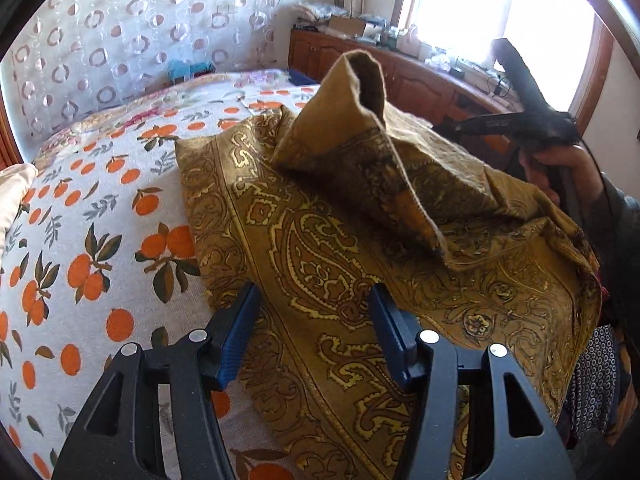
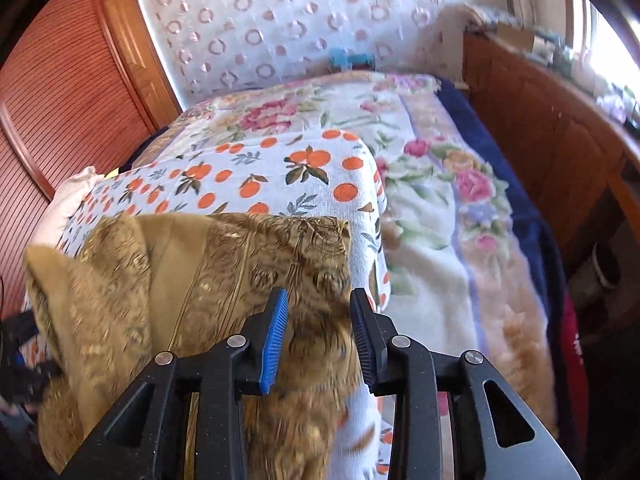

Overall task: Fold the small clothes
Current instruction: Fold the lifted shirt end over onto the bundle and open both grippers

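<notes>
Sunlit bedroom: one bed (image 1: pixel 100 208) fills both views, covered by one white sheet printed with oranges (image 2: pixel 256 176), and beyond that one floral blanket (image 2: pixel 436 216) with a dark blue border. One mustard-brown paisley cloth (image 1: pixel 320 248) is the only garment in play; it lies on the orange-print sheet directly ahead of the left gripper (image 1: pixel 314 312), whose two blue-padded fingers (image 1: pixel 236 332) are spread wide with the cloth's flat part showing between them, not pinched. One corner of the cloth is raised into a loose open fold ahead and right of those fingers, near the person's right hand (image 1: pixel 560 168), which grips one black handle at the right edge. In the right wrist view the same cloth (image 2: pixel 224 264) spreads ahead and to the left of the right gripper (image 2: pixel 320 320); its two fingers (image 2: pixel 276 336) stand apart with blurred cloth in the gap, and no pad is seen pressing the fabric. Behind the bed hangs one white curtain with ring patterns (image 1: pixel 132 32). One wooden cabinet (image 2: pixel 552 140) runs along the right, under one bright window (image 1: pixel 500 4), and one louvred wooden door (image 2: pixel 60 100) stands to the left.
</notes>
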